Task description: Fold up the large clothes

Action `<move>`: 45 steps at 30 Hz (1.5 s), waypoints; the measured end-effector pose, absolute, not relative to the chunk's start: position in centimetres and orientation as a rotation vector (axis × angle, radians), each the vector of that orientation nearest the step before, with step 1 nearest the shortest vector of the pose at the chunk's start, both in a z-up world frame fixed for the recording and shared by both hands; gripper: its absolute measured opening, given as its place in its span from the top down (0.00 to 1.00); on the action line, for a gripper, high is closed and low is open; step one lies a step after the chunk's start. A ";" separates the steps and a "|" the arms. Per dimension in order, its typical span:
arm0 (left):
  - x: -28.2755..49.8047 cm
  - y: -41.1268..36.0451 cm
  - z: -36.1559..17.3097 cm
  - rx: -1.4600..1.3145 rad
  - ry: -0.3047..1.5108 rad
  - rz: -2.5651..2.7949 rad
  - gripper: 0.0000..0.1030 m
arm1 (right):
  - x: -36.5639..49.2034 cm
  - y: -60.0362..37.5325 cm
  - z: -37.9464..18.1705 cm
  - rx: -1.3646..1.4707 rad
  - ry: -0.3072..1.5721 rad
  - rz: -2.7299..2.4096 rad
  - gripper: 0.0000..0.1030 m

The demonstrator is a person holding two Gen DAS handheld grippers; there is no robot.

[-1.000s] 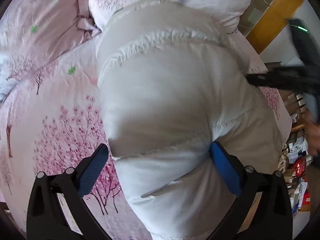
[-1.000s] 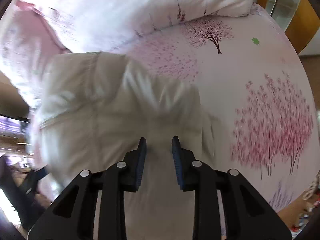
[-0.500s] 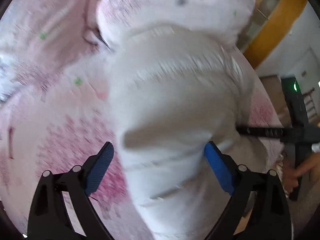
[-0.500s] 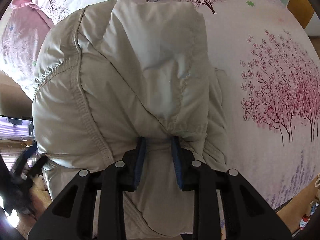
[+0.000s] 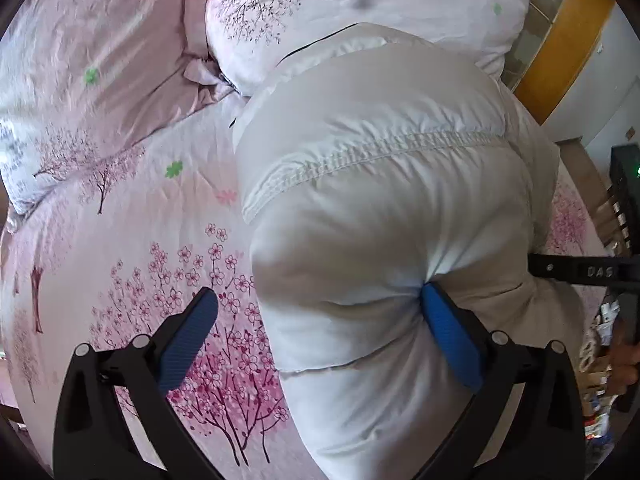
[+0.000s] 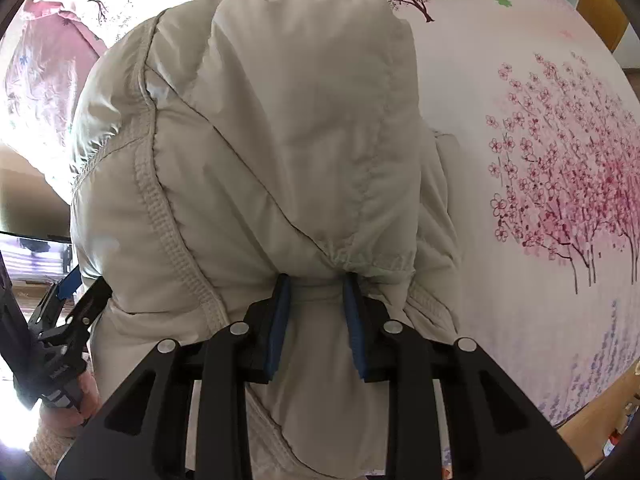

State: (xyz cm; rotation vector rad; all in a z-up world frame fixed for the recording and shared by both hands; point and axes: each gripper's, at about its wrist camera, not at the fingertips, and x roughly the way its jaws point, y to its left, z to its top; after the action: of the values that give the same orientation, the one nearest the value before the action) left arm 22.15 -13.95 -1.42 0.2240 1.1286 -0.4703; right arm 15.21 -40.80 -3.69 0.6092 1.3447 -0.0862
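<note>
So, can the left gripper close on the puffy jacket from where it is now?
Probably yes. The left gripper is open, its right finger already pressed into the white puffy jacket, its left finger over the floral bedsheet. Nothing lies between them, though the bulk is thick.

black claw [image 6: 316, 288], blue ribbed pads [image 6: 280, 320], silver screws

The support surface is a bed covered by a pale pink cotton sheet printed with pink blossom trees [image 5: 120, 216]. A puffy cream-white quilted down jacket [image 5: 380, 200] lies directly on it, folded into a bundle. Two floral-print pillows [image 5: 360, 12] rest at the head, touching the jacket's far edge.
</note>
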 end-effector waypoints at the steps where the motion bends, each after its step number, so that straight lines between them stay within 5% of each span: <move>1: 22.2 -13.8 -1.4 0.212 1.137 -0.471 0.02 | 15.3 -40.5 -3.1 0.596 1.347 -0.091 0.72; 4: 22.5 -13.4 -1.5 0.185 1.161 -0.481 0.02 | 14.4 -39.8 -1.0 0.562 1.333 -0.090 0.65; 19: 23.3 -10.3 -1.2 -0.067 1.247 -0.525 0.02 | 13.8 -41.3 -3.1 0.657 1.348 -0.048 0.64; 25: 24.5 -4.9 -2.2 -0.248 1.318 -0.471 0.02 | 10.9 -45.6 -0.3 0.802 1.219 -0.070 0.38; 29: 24.6 -4.3 -3.1 -0.315 1.355 -0.485 0.02 | 11.1 -45.6 1.4 0.734 1.146 -0.083 0.57; 39: 24.2 -9.0 -2.7 -0.052 1.330 -0.483 0.02 | 15.0 -40.5 0.1 0.557 1.232 -0.074 0.58; 45: 24.6 -9.1 -2.5 -0.117 1.307 -0.515 0.02 | 15.4 -43.0 -4.4 0.723 1.306 -0.072 0.57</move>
State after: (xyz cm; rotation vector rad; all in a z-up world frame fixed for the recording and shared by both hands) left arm 24.59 -9.12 -2.53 -0.1167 1.3069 -0.5153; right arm 15.43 -43.03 -4.36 0.7229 1.3056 -0.0720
